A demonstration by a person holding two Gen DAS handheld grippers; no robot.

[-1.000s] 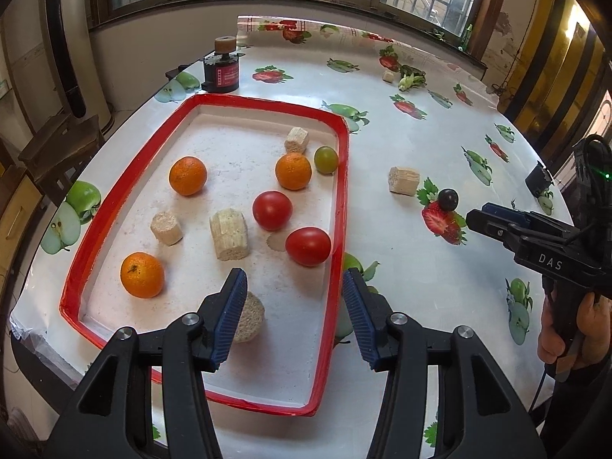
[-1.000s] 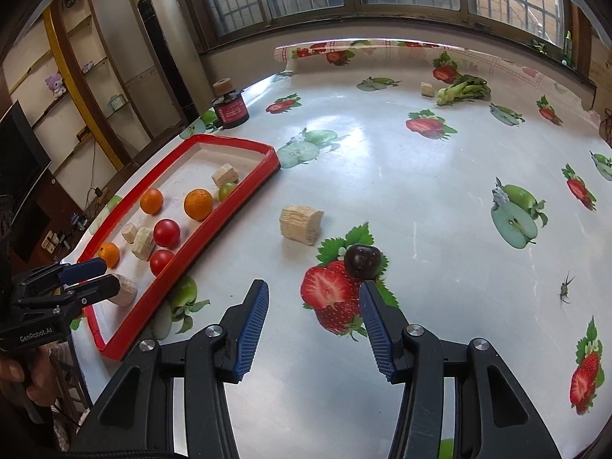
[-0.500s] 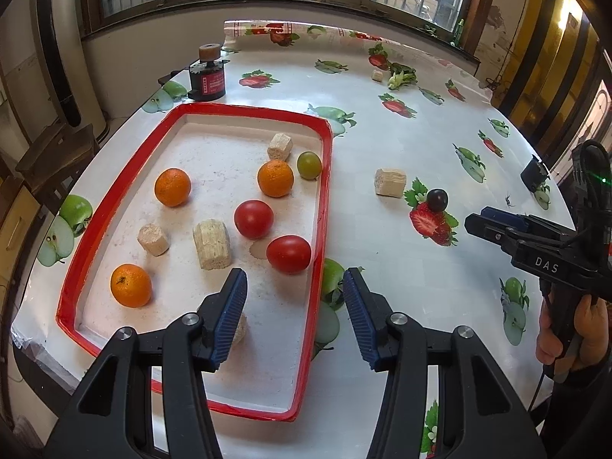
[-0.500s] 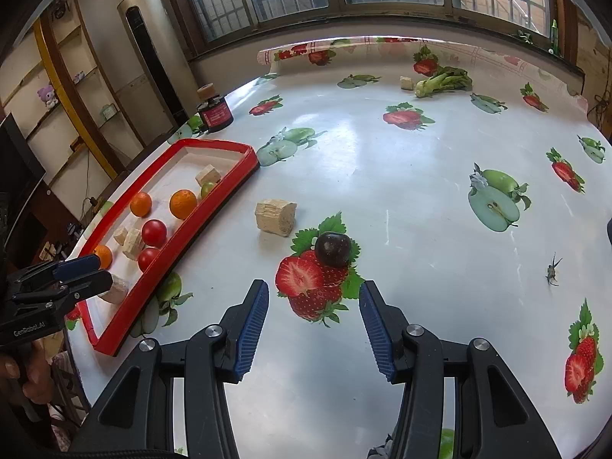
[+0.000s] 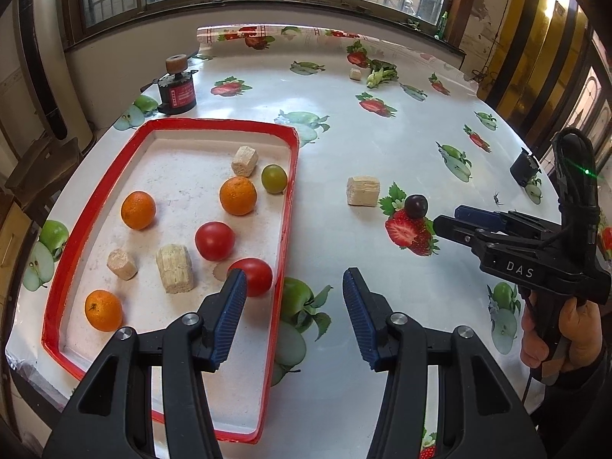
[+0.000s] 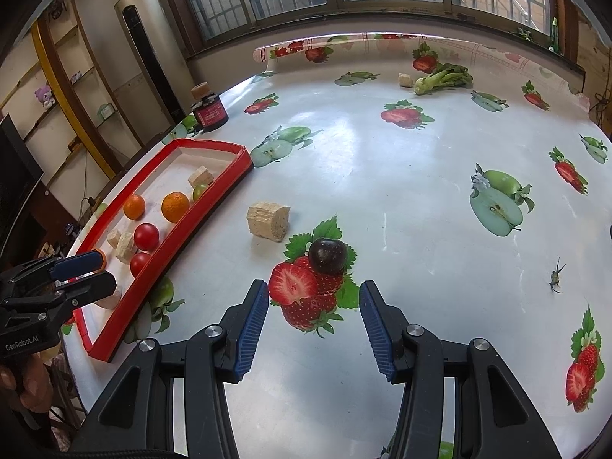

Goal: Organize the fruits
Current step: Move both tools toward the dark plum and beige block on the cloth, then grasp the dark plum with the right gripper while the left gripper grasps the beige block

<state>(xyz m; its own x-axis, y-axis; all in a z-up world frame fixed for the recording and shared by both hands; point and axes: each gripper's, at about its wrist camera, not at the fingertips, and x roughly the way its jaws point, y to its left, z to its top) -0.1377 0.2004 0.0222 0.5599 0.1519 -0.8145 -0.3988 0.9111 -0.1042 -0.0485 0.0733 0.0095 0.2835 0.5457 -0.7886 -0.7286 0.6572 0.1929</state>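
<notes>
On the table's open middle, right of the tray (image 5: 288,206), sits the one loose fruit: a dark plum (image 6: 327,255) resting on a printed strawberry, with a pale wood chunk (image 6: 268,219) just beside it toward the tray. Everything else fruity is already in the tray: three oranges (image 5: 237,195), two tomatoes (image 5: 214,240) and a green one (image 5: 274,178) up against the right rim, mixed with a few more wood bits.

Right gripper (image 6: 311,323) is hanging just short of the plum, jaws apart with nothing between them, pointed down at it. So I'd say we're at the reach-for-the-plum step, grab not yet made. Left gripper (image 5: 292,313) is also empty and spread, hovering over the tray's near right rim with a tomato just past its left finger. Doesn't look like it's going for anything.

Next move, my guess: push the right one forward and down until the pads straddle the plum, then close gently. It's round and glossy, and the tablecloth looks slick, so a nudge from one finger could roll it off. Come in centred. Then carry it over the red rim and drop it into a free patch; the tray's far left corner has plenty of room.
</notes>
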